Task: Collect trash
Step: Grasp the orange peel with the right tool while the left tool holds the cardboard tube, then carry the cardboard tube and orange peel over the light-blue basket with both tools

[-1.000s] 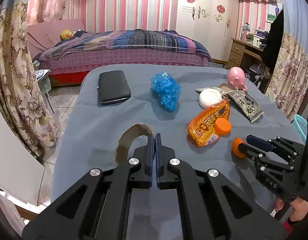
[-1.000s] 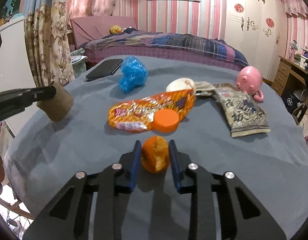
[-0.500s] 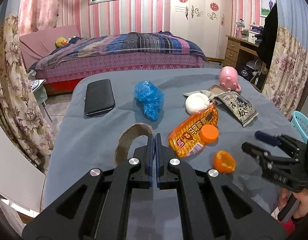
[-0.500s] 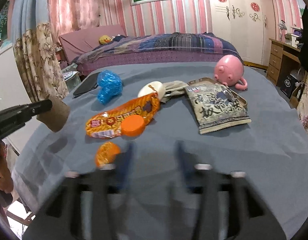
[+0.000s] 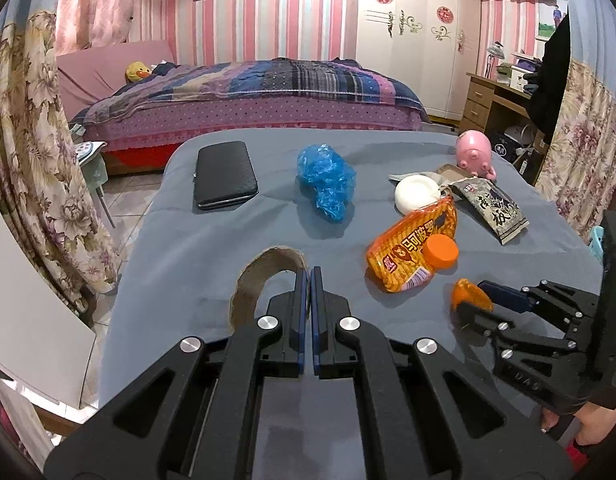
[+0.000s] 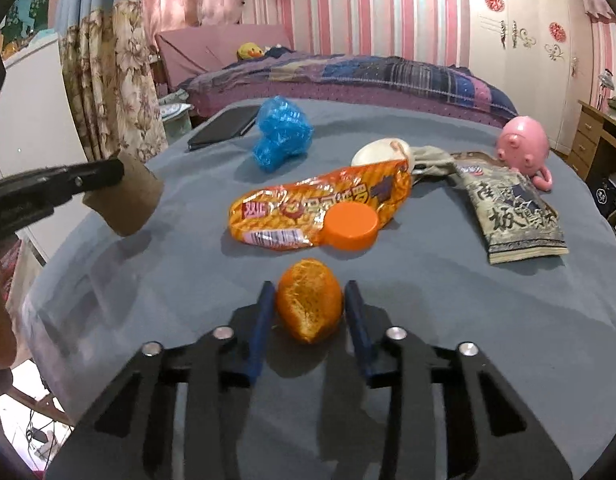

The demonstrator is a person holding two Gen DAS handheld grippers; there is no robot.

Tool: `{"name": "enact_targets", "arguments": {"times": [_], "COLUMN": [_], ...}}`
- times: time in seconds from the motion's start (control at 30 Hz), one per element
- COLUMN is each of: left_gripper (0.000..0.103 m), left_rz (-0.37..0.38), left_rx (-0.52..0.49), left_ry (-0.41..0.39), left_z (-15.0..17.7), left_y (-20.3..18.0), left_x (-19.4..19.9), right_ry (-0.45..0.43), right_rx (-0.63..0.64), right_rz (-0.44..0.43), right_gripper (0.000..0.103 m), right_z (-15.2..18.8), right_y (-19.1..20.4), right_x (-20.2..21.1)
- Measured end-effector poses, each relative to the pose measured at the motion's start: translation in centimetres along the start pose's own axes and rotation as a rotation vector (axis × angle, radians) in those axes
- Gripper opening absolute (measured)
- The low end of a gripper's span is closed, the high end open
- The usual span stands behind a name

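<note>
Orange peel, a curled cup of rind with a torn pale edge facing the camera, lies on the grey-blue tablecloth just in front of the orange snack wrapper and the orange bottle cap resting on it. It sits between the blue pads of the right gripper, whose jaws are closing; the left pad looks to be at the rind while a thin gap seems to remain at the right one, so the pads do not yet appear to press it. The peel should be very light, springy and hollow, likely to fold or squirt sideways under a hard squeeze, and its waxy skin may slide on the pads. Taking it across its widest middle, low enough that both pads meet curved wall and not the ragged rim, looks safest. The left gripper is fully closed, pinching the wall of a cardboard tube held clear of the cloth. The blue plastic bag and the dark snack packet lie farther back, well apart from the peel.
</note>
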State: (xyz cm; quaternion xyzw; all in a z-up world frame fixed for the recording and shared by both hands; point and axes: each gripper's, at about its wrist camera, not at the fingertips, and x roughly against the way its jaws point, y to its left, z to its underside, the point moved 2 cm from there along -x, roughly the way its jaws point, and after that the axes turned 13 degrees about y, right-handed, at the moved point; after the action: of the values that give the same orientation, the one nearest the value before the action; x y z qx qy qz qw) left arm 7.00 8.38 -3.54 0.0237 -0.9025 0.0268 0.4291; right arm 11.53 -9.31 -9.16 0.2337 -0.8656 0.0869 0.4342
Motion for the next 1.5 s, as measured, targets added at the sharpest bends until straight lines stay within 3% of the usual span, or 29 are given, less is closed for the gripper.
{"name": "enact_targets", "arguments": {"times": [0.17, 0.33, 0.67, 1.1, 1.5], "left_gripper": [0.000, 0.000, 0.000, 0.000, 0.000], "left_rz": [0.001, 0.021, 0.114, 0.219, 0.428], "left_rx": [-0.013, -0.034, -0.112, -0.306, -0.442], "left_ry": [-0.013, -0.039, -0.074, -0.067, -0.053], "left_z": [-0.6, -2.0, -4.6, -5.1, -5.0], "left_y": [-0.9, -3.3, -11.6, -25.6, -39.8], "left_x": [0.3, 0.8, 0.8, 0.1, -0.8], "right_ry": [-0.046, -0.088, -0.146, -0.177, -0.176], "right_rx": [-0.018, -0.102, -0.182, -0.400, -0.529], "right_rz": [0.032, 0.059, 0.215, 0.438, 0.602], "right_gripper": [0.031, 0.031, 0.031, 0.031, 0.031], "right_z": [-0.2, -0.8, 0.0, 6.6, 14.2], "right_y": [-1.5, -5.6, -14.9, -29.8, -37.3], "right_x": [1.7, 4.4, 10.6, 17.8, 24.2]}}
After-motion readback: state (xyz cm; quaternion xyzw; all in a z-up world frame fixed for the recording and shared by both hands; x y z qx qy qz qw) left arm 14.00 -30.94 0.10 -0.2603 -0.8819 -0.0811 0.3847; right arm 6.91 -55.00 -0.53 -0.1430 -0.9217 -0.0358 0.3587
